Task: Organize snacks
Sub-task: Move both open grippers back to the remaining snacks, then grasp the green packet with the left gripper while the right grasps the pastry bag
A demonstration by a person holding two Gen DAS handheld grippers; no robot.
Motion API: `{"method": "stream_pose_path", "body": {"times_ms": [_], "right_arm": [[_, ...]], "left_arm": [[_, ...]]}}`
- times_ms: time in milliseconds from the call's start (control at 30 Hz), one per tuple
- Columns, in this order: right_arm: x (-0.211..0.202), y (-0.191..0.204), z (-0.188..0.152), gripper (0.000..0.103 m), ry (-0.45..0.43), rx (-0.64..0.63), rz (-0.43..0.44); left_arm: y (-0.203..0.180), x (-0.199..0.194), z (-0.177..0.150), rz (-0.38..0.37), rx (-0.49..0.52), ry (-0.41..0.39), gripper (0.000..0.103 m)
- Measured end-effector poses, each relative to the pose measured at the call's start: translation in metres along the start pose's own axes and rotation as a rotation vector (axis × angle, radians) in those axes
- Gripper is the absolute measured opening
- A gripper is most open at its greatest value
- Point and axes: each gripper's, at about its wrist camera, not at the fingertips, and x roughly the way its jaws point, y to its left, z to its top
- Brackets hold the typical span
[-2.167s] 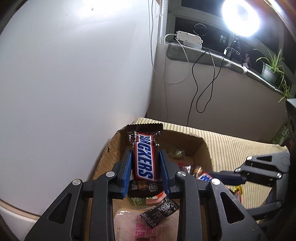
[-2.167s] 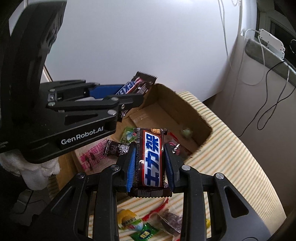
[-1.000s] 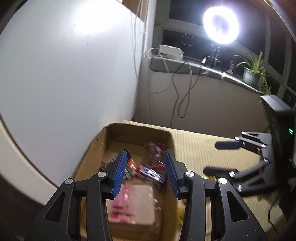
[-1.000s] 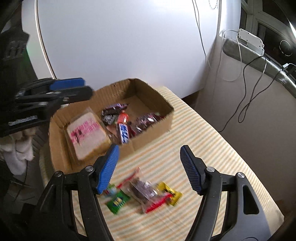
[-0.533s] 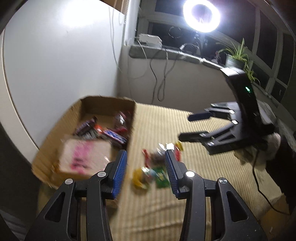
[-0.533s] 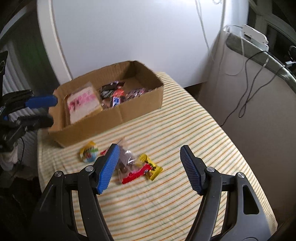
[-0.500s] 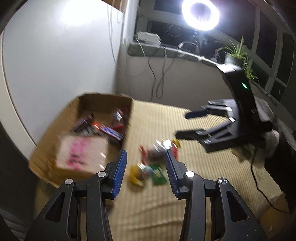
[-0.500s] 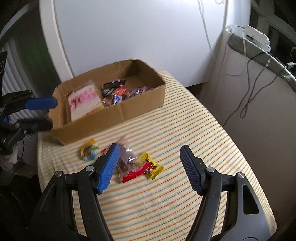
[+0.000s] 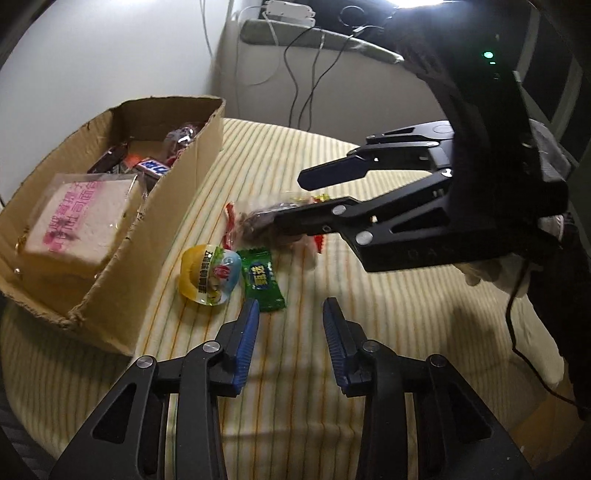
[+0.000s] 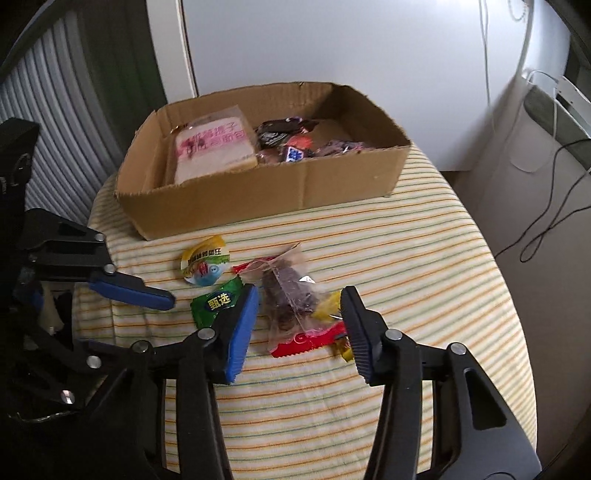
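A cardboard box (image 10: 258, 192) (image 9: 173, 206) holds a wrapped pink-printed toast slice (image 10: 212, 149) and chocolate bars (image 10: 291, 153). Loose on the striped cloth lie a round jelly cup (image 10: 203, 267) (image 9: 208, 275), a green candy packet (image 10: 214, 302) (image 9: 262, 282), a clear bag of dark snacks (image 10: 291, 291) (image 9: 258, 225), a red packet (image 10: 306, 341) and a yellow candy (image 10: 327, 304). My right gripper (image 10: 299, 301) is open, its fingers either side of the clear bag. My left gripper (image 9: 290, 310) is open and empty, just short of the green packet.
The table's striped cloth (image 10: 406, 258) falls away at a rounded edge on the right. A white wall panel (image 10: 332, 44) stands behind the box. Cables (image 9: 306, 74) hang from a sill with a power strip (image 9: 288, 7).
Both grippers let go of their chocolate bars into the box, opened, pulled back and dropped toward the loose snacks. The right gripper now straddles the clear bag.
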Motion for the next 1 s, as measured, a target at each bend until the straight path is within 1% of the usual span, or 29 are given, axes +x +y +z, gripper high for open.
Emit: {"method": "stream_pose_path", "body": {"times_ms": [133,267,400,567,633,700,867,933,1000], "right_arm": [[0.005,-0.001,0.001,0.049,-0.005,-0.004,0.026],[0.012,-0.001,0.003,0.049,0.004,-0.017,0.038],[0.016,-0.003,0.002,0.048,0.011,-0.018,0.054],[0.016,-0.006,0.002,0.044,0.014,-0.019,0.065],[0.015,-0.003,0.002,0.042,0.02,-0.038,0.062],[0.016,-0.001,0.002,0.042,0.03,-0.056,0.058],[0.022,0.001,0.006,0.042,0.042,-0.059,0.053],[0.024,0.003,0.006,0.039,0.046,-0.059,0.048],[0.024,0.008,0.006,0.038,0.052,-0.07,0.027]], "left_arm": [[0.001,0.008,0.007,0.044,-0.012,-0.013,0.034],[0.002,0.018,0.01,0.074,-0.008,-0.002,0.034],[0.004,0.031,0.01,0.084,-0.007,0.009,0.034],[0.003,0.041,0.015,0.099,0.007,0.001,0.034],[0.004,0.042,0.014,0.106,0.019,-0.005,0.029],[0.006,0.046,0.015,0.106,0.024,-0.008,0.023],[0.009,0.045,0.013,0.093,0.021,-0.011,0.021],[0.011,0.042,0.01,0.081,0.01,-0.012,0.021],[0.012,0.041,0.008,0.072,0.002,-0.012,0.02]]}}
